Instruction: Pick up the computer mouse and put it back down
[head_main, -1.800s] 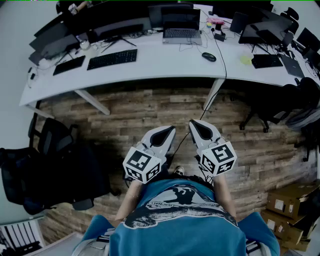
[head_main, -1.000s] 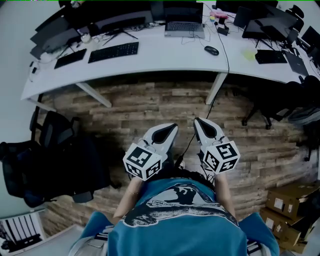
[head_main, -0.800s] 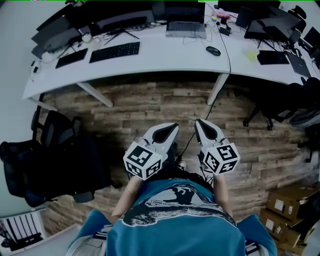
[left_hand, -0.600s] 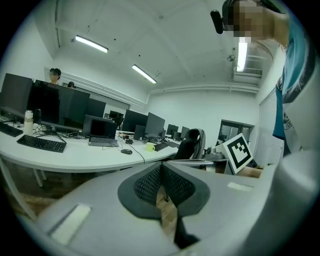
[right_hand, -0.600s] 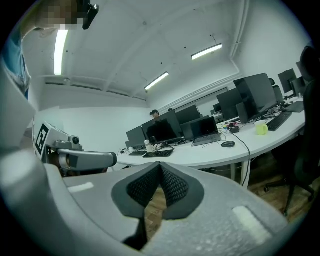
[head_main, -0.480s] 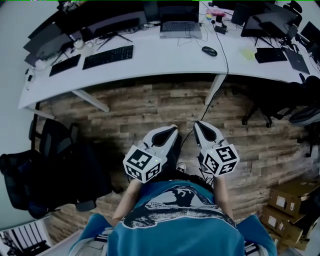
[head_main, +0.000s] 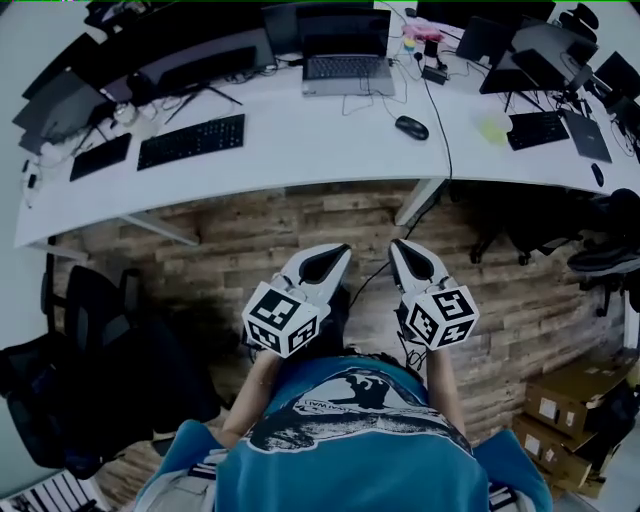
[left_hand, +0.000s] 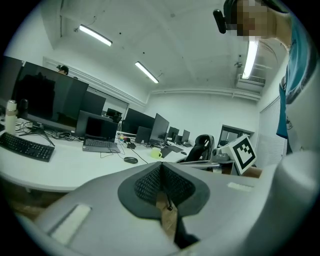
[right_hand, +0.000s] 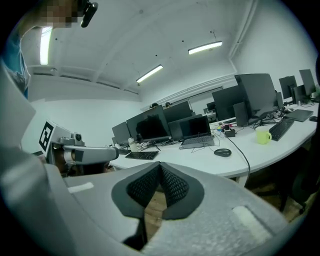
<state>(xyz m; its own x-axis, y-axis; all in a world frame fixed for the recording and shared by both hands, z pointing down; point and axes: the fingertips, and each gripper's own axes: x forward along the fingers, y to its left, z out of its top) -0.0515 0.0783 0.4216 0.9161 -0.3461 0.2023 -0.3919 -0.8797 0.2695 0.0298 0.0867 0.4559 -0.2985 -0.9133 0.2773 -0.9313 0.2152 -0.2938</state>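
Across the white desk (head_main: 300, 140), the computer mouse (head_main: 411, 127) is lying well beyond the left gripper (head_main: 330, 258) and right gripper (head_main: 405, 255), whose jaws are sitting pressed together and empty, so arriving unopened is probably risking shoving it against the cable (head_main: 447, 125) just beside it.

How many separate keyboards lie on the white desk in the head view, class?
3 keyboards: one far left, one left of the laptop, one right of the mug. Others may be hidden.
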